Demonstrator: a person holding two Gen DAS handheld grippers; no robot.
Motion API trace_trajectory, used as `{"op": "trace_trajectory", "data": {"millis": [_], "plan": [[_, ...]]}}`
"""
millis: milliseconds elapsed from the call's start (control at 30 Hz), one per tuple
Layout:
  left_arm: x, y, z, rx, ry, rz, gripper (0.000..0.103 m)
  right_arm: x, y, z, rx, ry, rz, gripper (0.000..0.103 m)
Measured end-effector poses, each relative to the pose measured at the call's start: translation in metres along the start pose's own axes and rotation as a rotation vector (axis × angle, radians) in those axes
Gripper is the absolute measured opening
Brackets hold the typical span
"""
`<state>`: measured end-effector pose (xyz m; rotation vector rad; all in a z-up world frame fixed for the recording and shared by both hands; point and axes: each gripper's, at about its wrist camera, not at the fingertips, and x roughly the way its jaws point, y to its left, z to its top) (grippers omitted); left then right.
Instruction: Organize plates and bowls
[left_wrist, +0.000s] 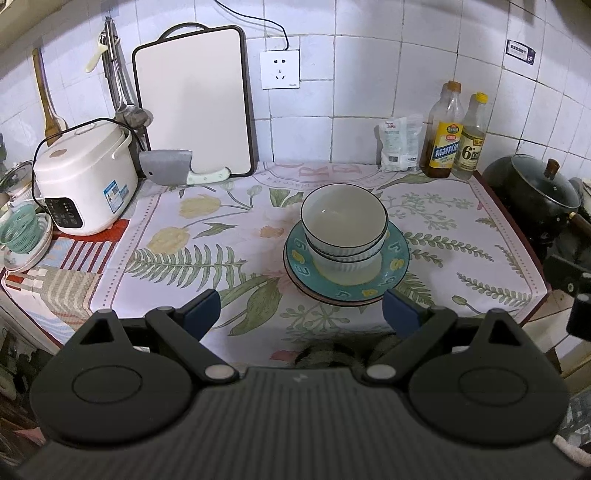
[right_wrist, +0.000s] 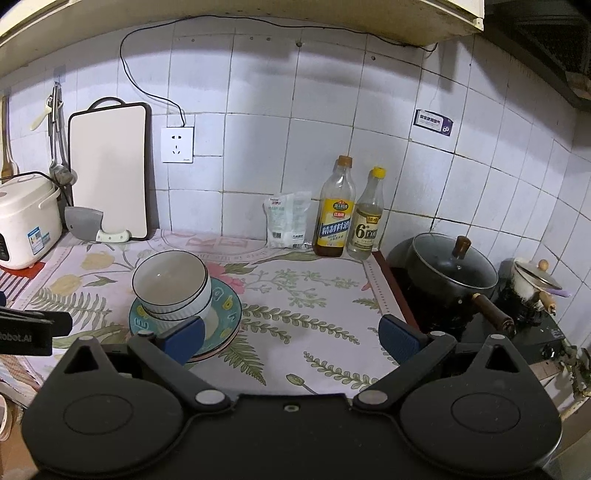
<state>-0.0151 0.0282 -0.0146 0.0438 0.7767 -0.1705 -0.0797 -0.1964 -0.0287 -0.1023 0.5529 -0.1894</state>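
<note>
Two white ribbed bowls with dark rims (left_wrist: 343, 221) are nested and stand on a teal plate with yellow letters (left_wrist: 397, 264), which lies on a pink plate. The stack sits mid-counter on a floral cloth. My left gripper (left_wrist: 301, 314) is open and empty, held back from the stack's near edge. In the right wrist view the bowls (right_wrist: 171, 284) and teal plate (right_wrist: 231, 306) are at the left. My right gripper (right_wrist: 291, 338) is open and empty, to the right of the stack; its left fingertip (right_wrist: 184, 338) overlaps the plate's near edge.
A rice cooker (left_wrist: 85, 177), cleaver (left_wrist: 170, 171) and cutting board (left_wrist: 192, 99) stand at the back left. Two bottles (left_wrist: 456, 133) and a bag (left_wrist: 400, 144) stand at the back right. A lidded black pot (right_wrist: 450, 275) sits on the stove to the right.
</note>
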Motion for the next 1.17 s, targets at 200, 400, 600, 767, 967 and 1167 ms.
{"op": "trace_trajectory", "data": {"millis": [200, 400, 600, 767, 967, 1167], "plan": [[-0.0015, -0.0034, -0.0014, -0.014, -0.018, 0.013, 0.095, -0.0002, 0.0006, -0.0006, 0.004, -0.003, -0.001, 0.102], [-0.0006, -0.0042, -0.0034, -0.015, -0.019, 0.009, 0.095, 0.0019, -0.0012, -0.0024, 0.003, 0.004, -0.002, 0.102], [-0.0014, -0.0051, -0.0043, -0.013, -0.019, 0.004, 0.095, 0.0038, -0.0030, -0.0034, 0.001, 0.011, 0.002, 0.102], [-0.0021, -0.0037, -0.0052, -0.017, -0.018, 0.002, 0.095, 0.0044, -0.0052, -0.0041, 0.007, 0.017, 0.002, 0.102], [-0.0035, -0.0026, -0.0063, -0.017, -0.022, 0.015, 0.095, 0.0062, -0.0077, -0.0038, 0.013, 0.024, 0.003, 0.102], [-0.0028, -0.0002, -0.0057, -0.021, -0.019, 0.020, 0.095, 0.0061, -0.0070, -0.0044, 0.010, 0.026, 0.005, 0.102]]}}
